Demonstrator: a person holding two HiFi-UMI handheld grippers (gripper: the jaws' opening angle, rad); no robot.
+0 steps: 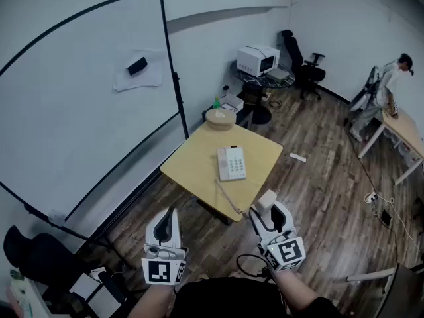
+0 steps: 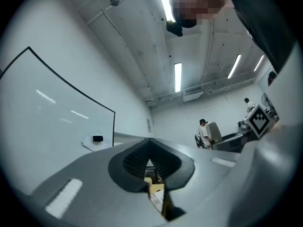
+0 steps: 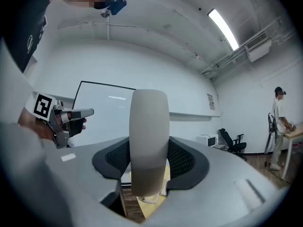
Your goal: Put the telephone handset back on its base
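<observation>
1. The left gripper point(image 1: 170, 220) hung low, its jaws together on nothing.
2. The right gripper point(image 1: 267, 212) gripped the telephone handset point(image 1: 267, 200), jaws spread wide around it, off the table's near corner.
3. Beyond, the base point(image 1: 231, 163) lay on the yellow table point(image 1: 192, 167).

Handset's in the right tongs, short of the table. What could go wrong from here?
The cord runs from the base over the table edge toward the handset; it could snag or drag the base. The right tongs hold the handset with much sticking out, so it might twist on landing.
</observation>
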